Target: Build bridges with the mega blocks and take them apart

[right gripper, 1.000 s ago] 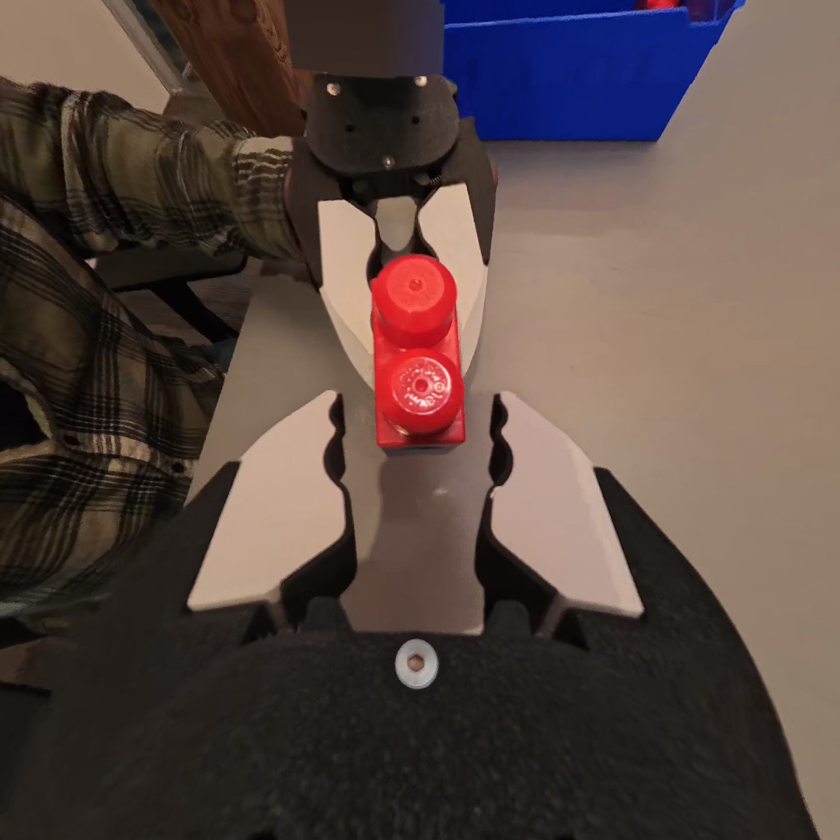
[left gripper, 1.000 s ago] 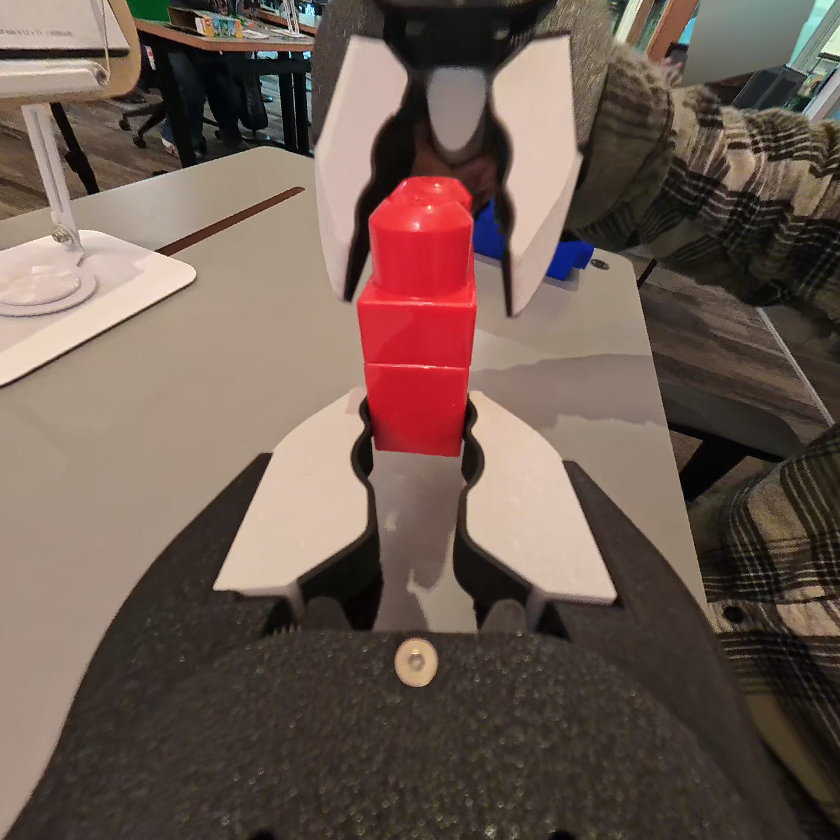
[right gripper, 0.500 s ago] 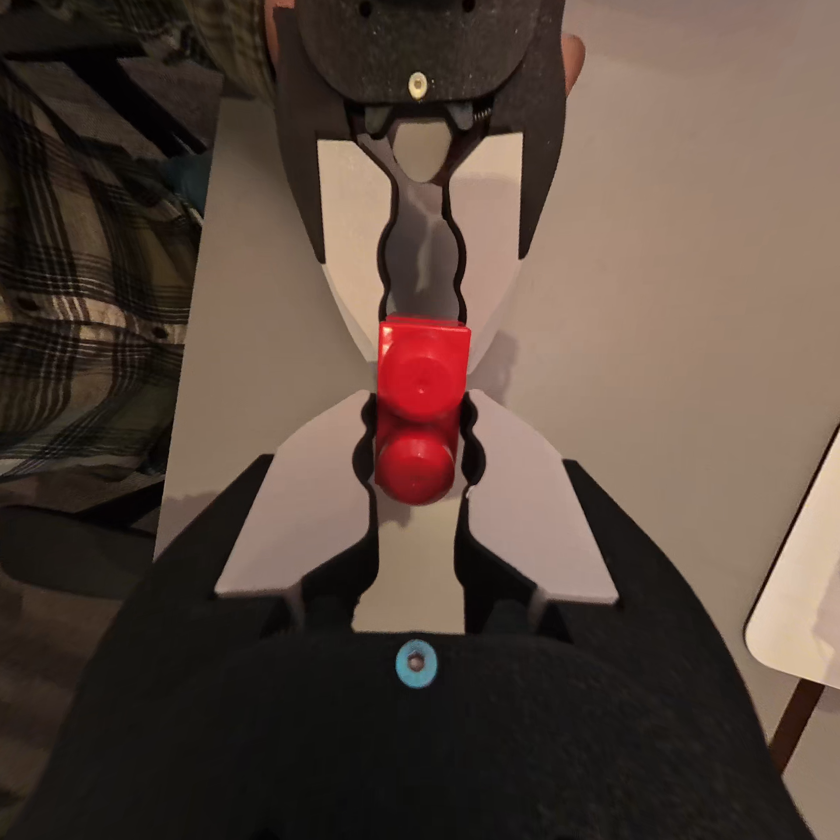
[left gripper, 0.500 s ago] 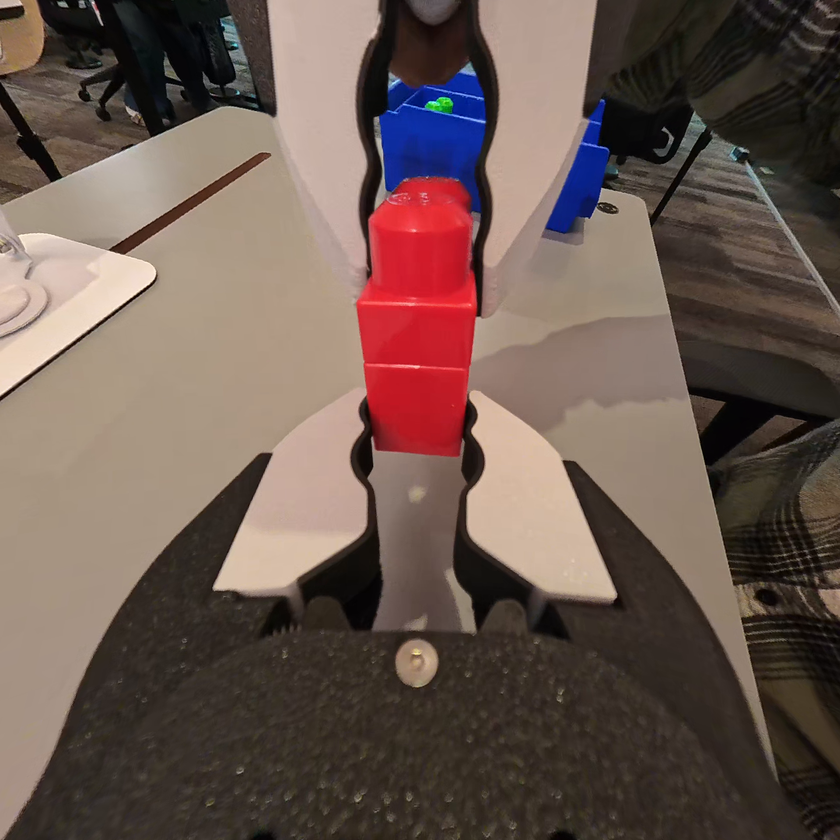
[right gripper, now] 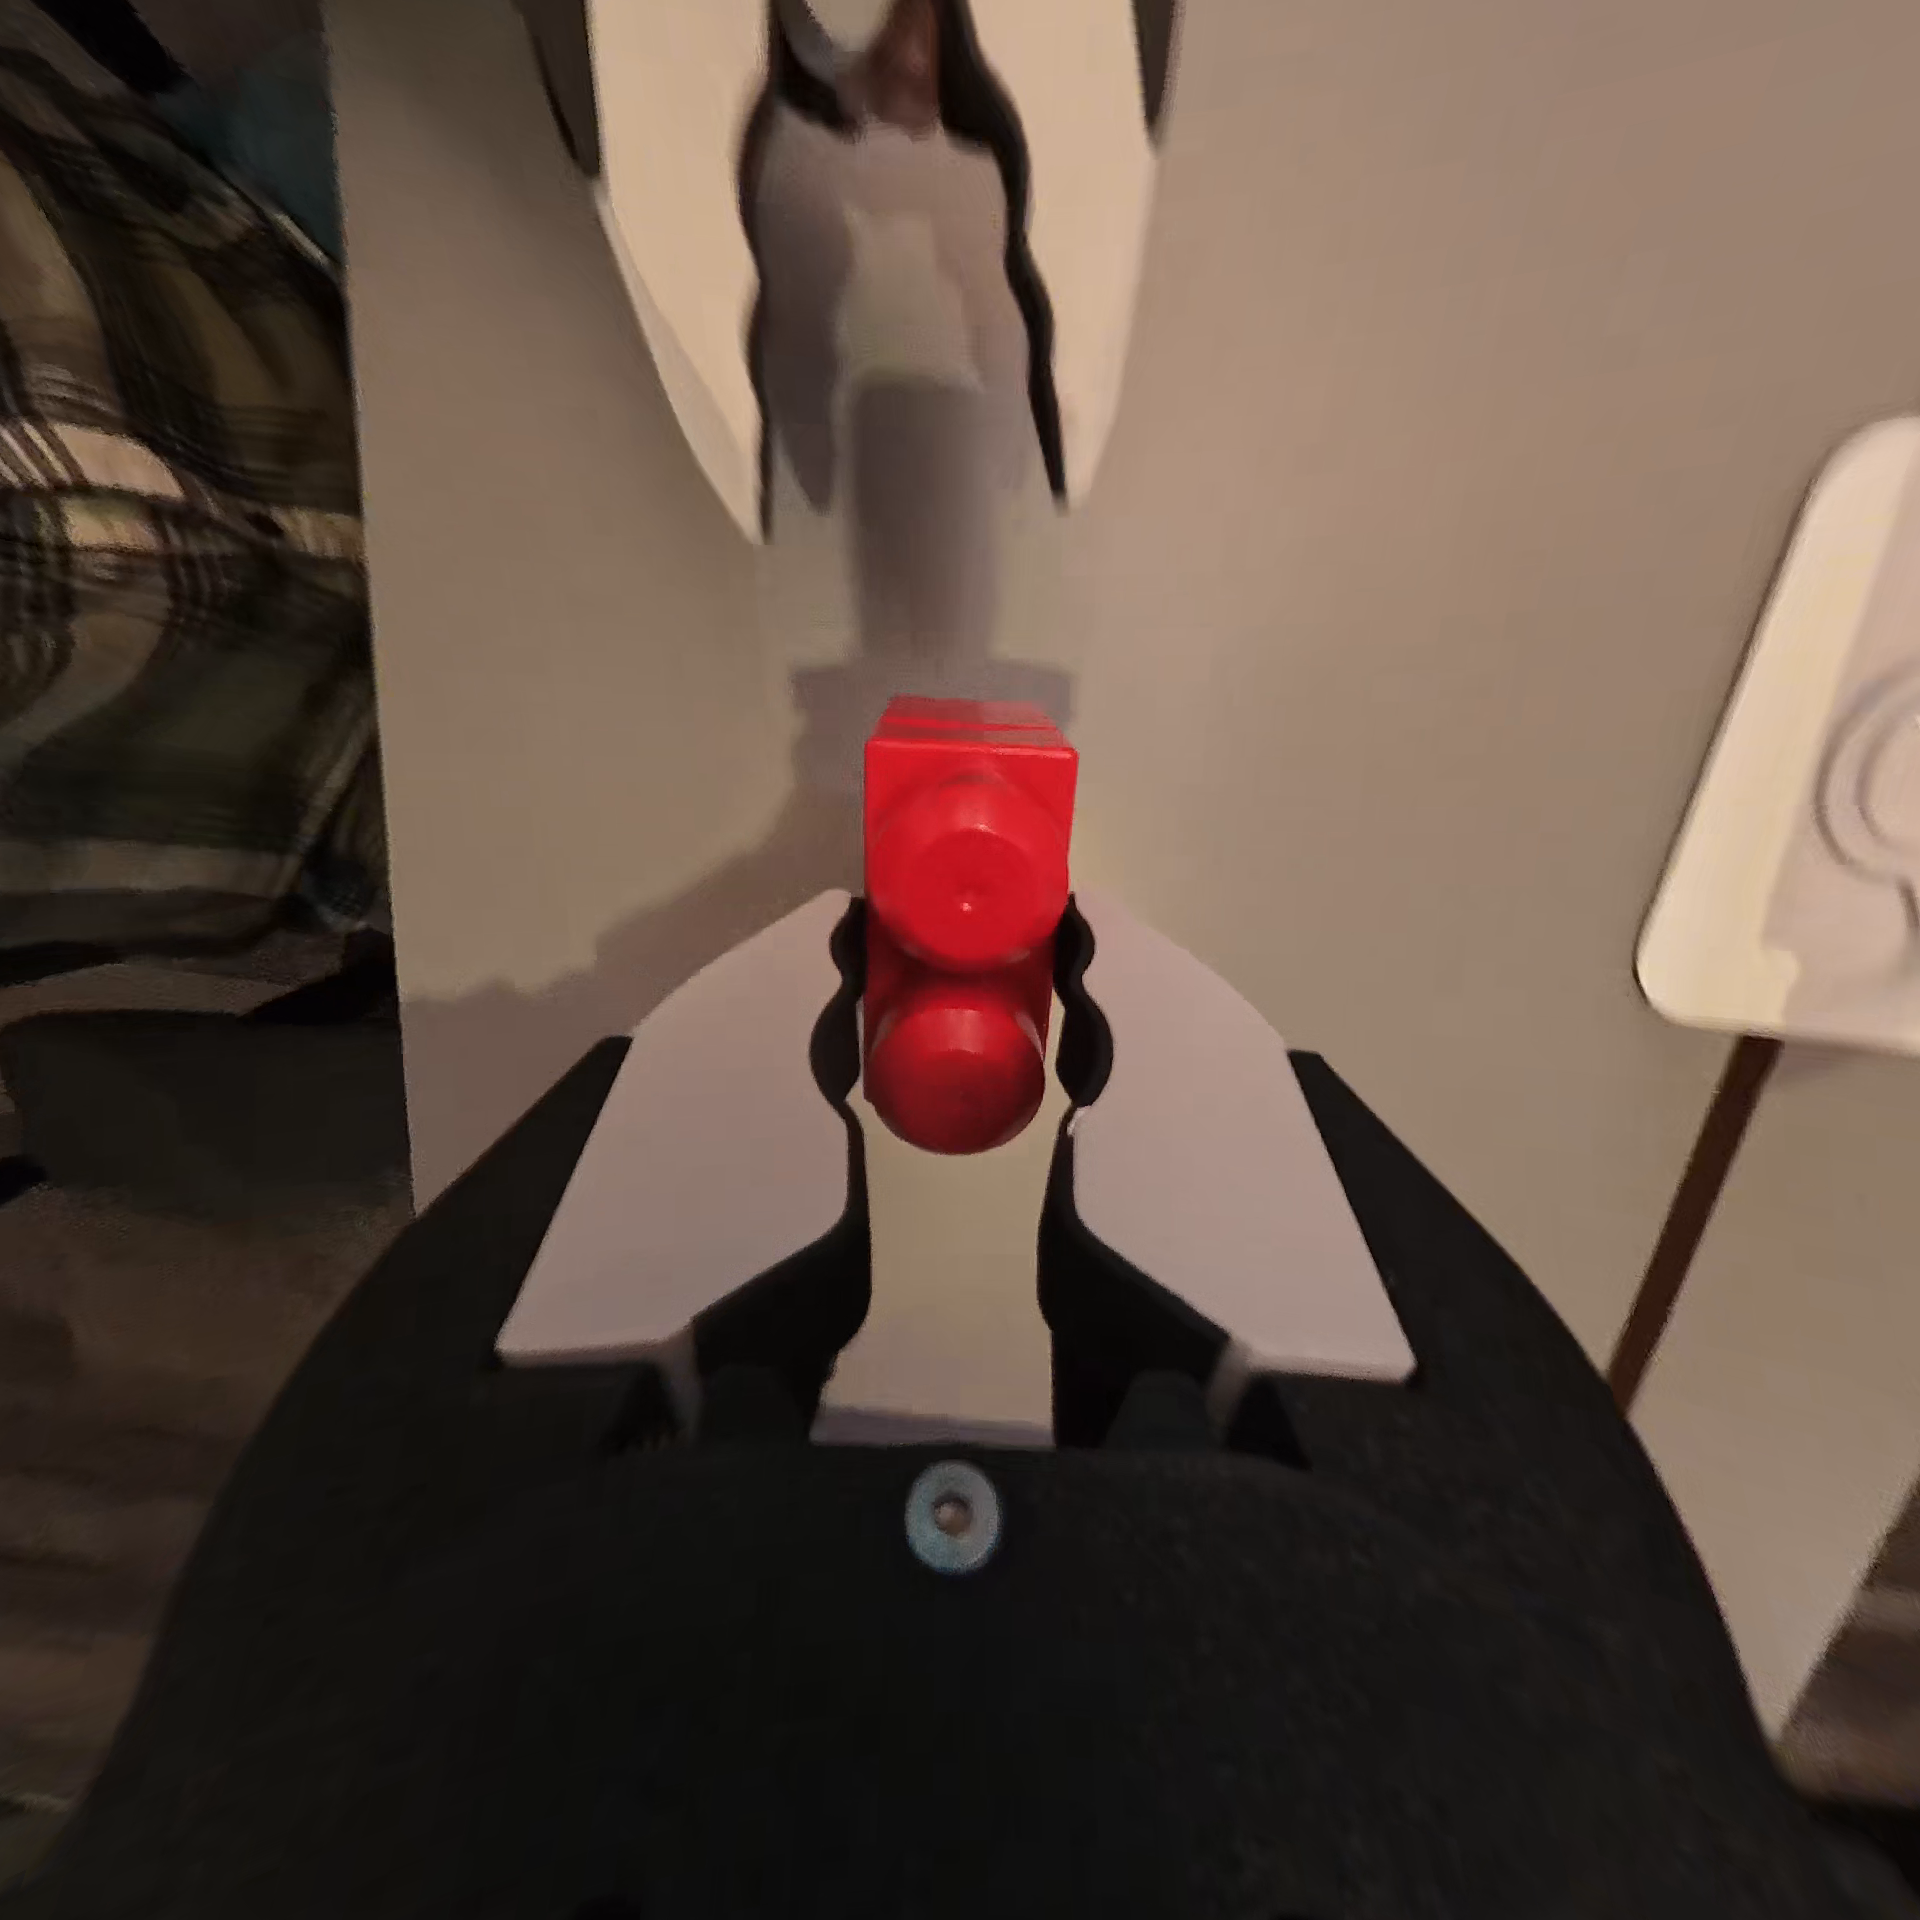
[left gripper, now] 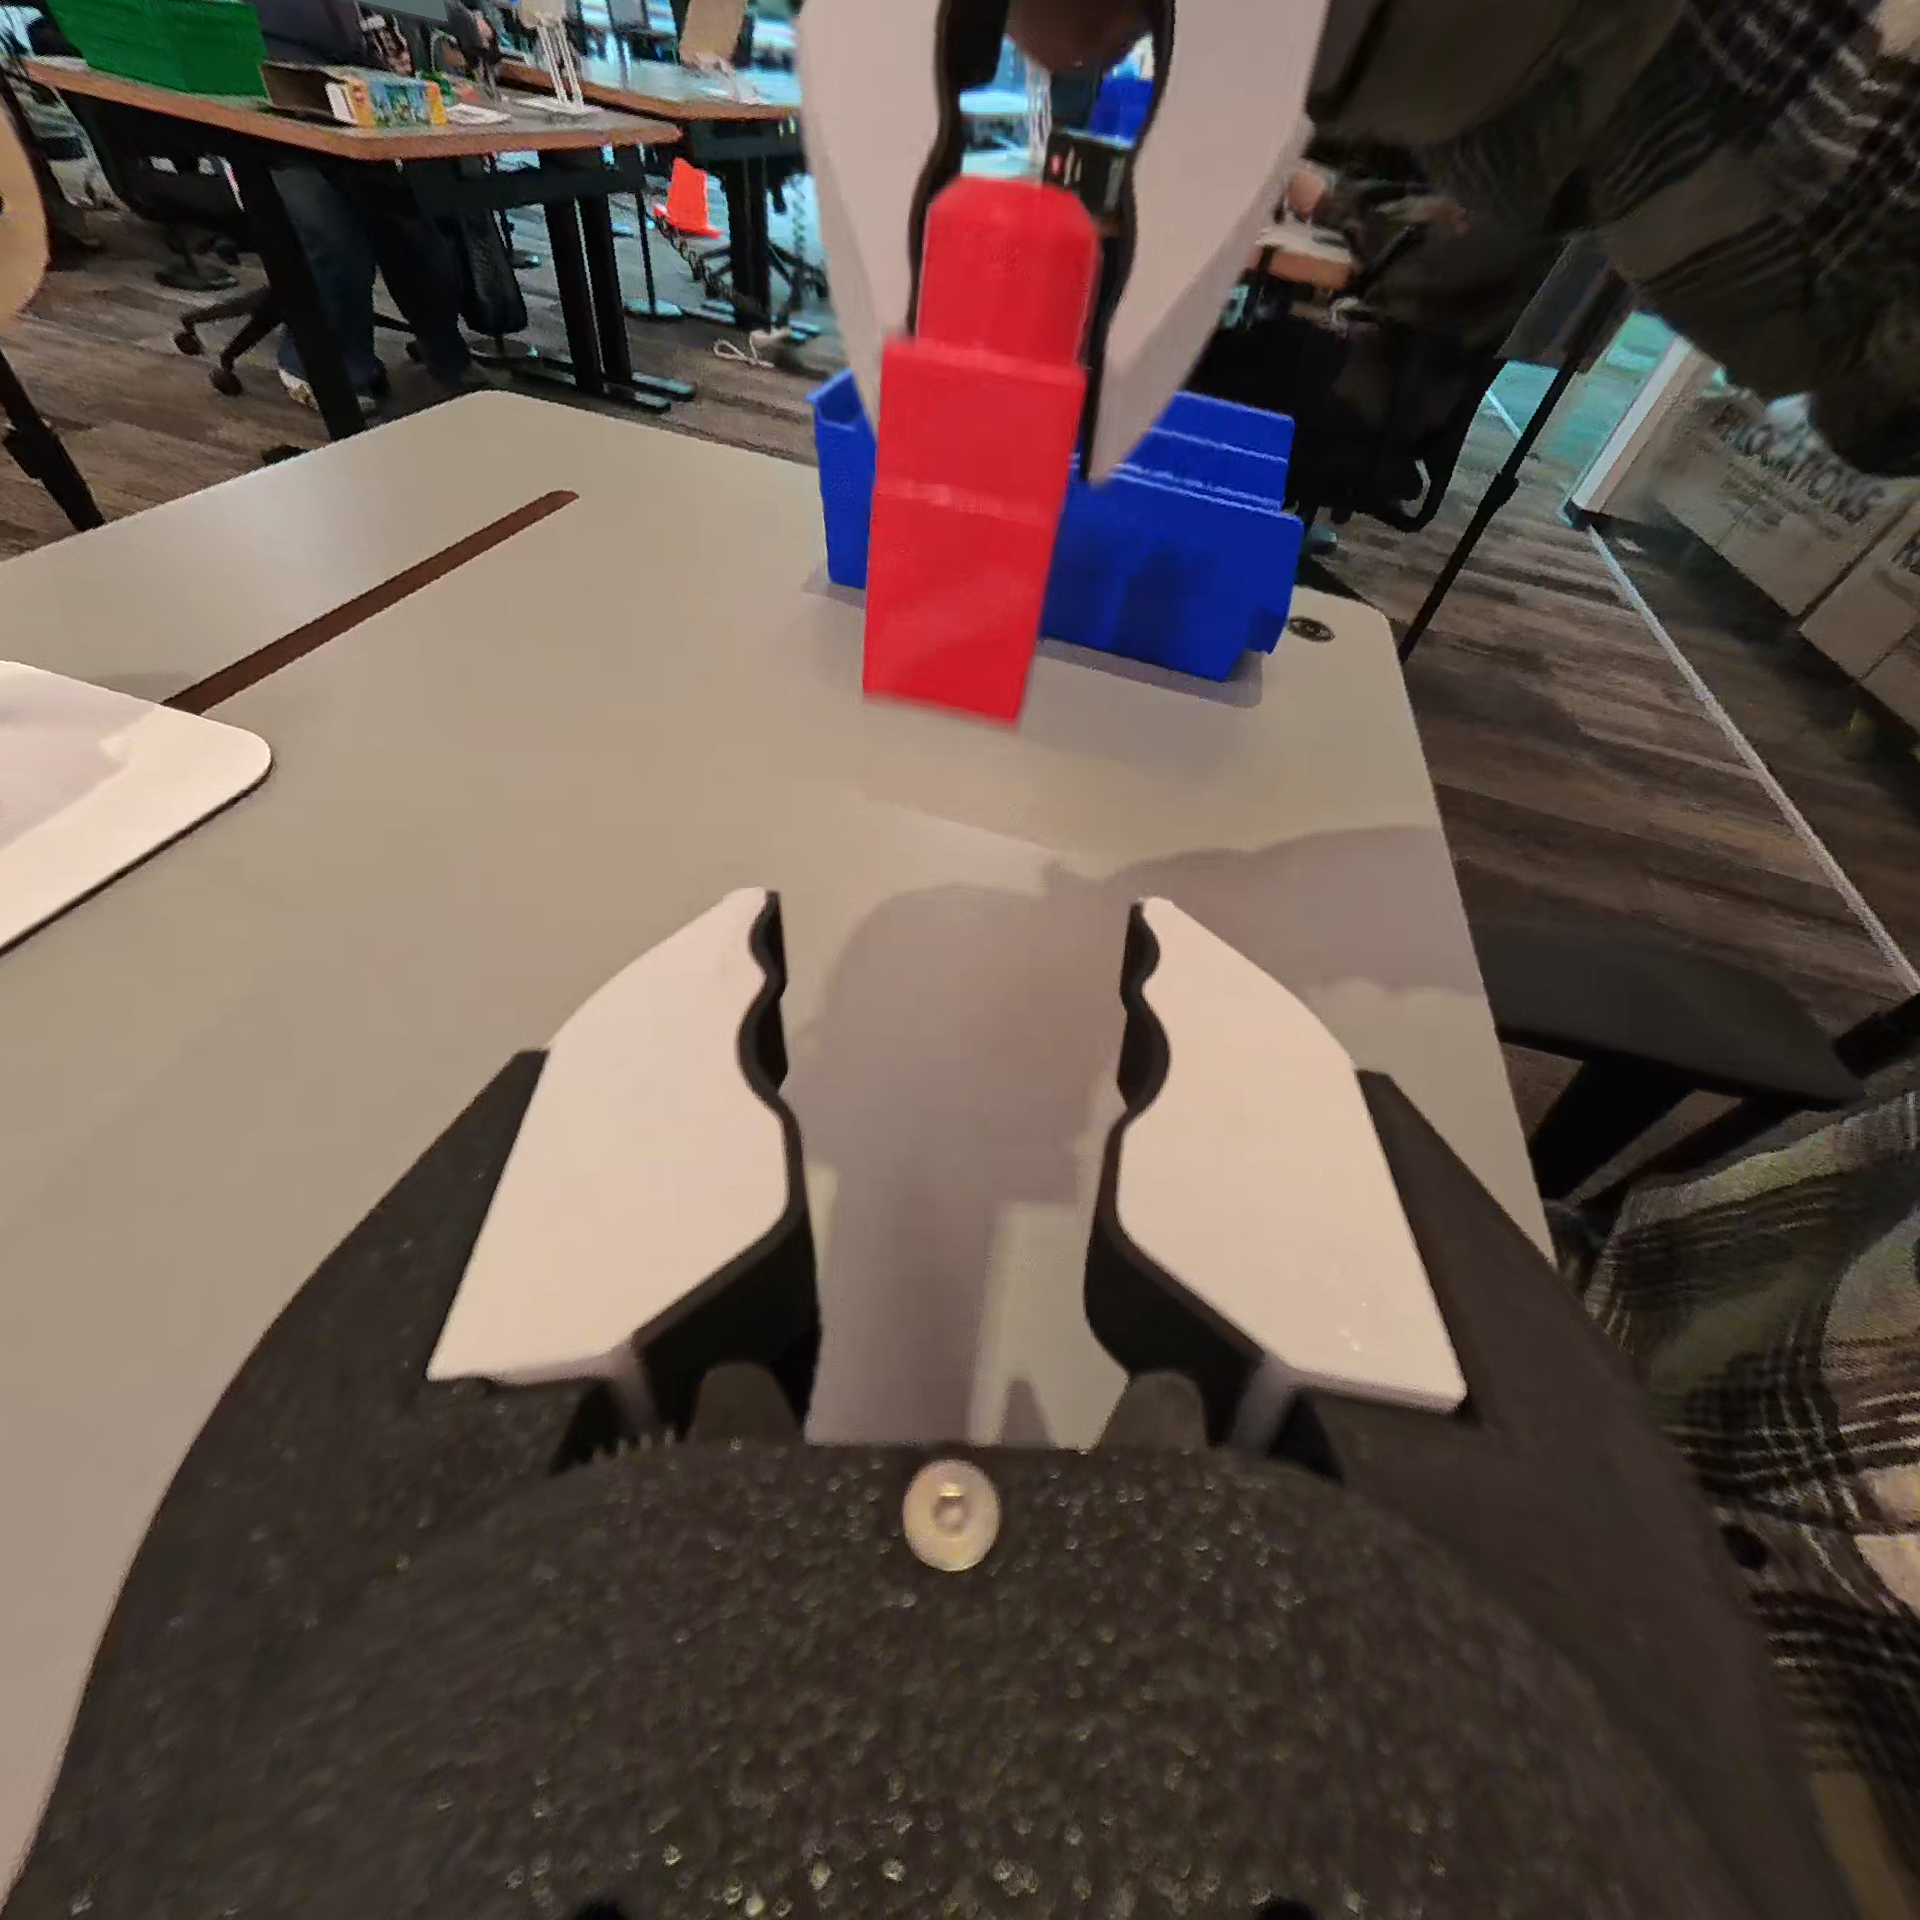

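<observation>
Right wrist view, right claw (right gripper: 961, 997) gripping red blocks (right gripper: 966, 831)

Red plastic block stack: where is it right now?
The red plastic block stack hangs above the grey table, gripped by the right gripper, before the blue bin.

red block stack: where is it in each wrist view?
Left wrist view: red block stack upper centre, lifted off the table, pinched at the top by the right claw, in front of the blue bin.
Right wrist view: red block stack centre, seen studs-first between the claw's tips.
Shared landmark: white pad, left edge in the left view, right edge in the right view.
</observation>
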A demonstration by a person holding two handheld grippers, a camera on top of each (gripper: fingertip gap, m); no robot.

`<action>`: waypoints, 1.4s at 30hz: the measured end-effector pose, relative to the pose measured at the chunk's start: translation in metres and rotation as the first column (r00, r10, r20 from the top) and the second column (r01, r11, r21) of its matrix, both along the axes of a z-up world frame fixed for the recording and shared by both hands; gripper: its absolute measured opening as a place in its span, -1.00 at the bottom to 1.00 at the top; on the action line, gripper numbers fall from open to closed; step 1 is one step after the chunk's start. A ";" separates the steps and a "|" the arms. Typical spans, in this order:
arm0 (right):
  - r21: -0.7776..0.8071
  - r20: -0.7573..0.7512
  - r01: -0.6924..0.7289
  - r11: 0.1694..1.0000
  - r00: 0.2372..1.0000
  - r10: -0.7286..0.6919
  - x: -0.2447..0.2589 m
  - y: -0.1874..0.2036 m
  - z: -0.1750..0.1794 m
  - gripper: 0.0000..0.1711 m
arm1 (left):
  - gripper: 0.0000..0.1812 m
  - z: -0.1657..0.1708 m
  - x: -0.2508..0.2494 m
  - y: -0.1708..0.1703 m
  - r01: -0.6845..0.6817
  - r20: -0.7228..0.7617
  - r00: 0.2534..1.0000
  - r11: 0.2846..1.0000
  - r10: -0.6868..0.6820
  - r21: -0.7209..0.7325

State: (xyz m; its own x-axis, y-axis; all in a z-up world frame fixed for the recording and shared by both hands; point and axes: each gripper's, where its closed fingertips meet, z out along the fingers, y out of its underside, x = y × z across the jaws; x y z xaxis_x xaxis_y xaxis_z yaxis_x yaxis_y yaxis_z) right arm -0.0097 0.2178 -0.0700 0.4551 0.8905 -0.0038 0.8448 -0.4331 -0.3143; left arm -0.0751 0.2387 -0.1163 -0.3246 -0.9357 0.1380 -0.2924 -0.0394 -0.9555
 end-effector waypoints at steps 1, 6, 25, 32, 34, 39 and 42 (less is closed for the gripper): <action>0.018 0.025 0.025 1.000 0.999 -0.026 0.018 -0.008 0.007 -0.60 | -0.28 0.001 -0.003 -0.002 -0.004 0.010 1.000 1.000 0.004 -0.003; 0.094 0.122 0.179 0.979 0.974 -0.189 0.117 -0.057 0.042 -0.60 | -0.26 0.012 -0.025 -0.011 -0.022 0.067 0.997 0.999 0.025 -0.044; 0.064 0.275 0.390 0.919 0.878 -0.391 0.392 -0.198 -0.039 -0.60 | -0.28 0.006 -0.054 -0.039 -0.159 0.052 0.985 0.979 0.167 -0.127; -0.019 0.287 0.321 0.947 0.909 -0.302 0.402 -0.196 -0.091 -0.60 | -0.30 0.004 -0.047 -0.044 -0.185 0.025 0.982 0.979 0.187 -0.088; -0.032 0.271 0.318 0.948 0.915 -0.298 0.402 -0.192 -0.099 -0.60 | -0.30 0.001 -0.043 -0.047 -0.178 0.007 0.984 0.981 0.179 -0.075; -0.069 0.276 0.294 0.953 0.924 -0.264 0.402 -0.185 -0.116 -0.60 | -0.29 -0.007 -0.035 -0.057 -0.146 -0.027 0.989 0.989 0.145 -0.034; -0.087 0.268 0.290 0.953 0.928 -0.258 0.403 -0.183 -0.125 -0.59 | -0.29 -0.008 -0.034 -0.060 -0.135 -0.032 0.990 0.990 0.134 -0.031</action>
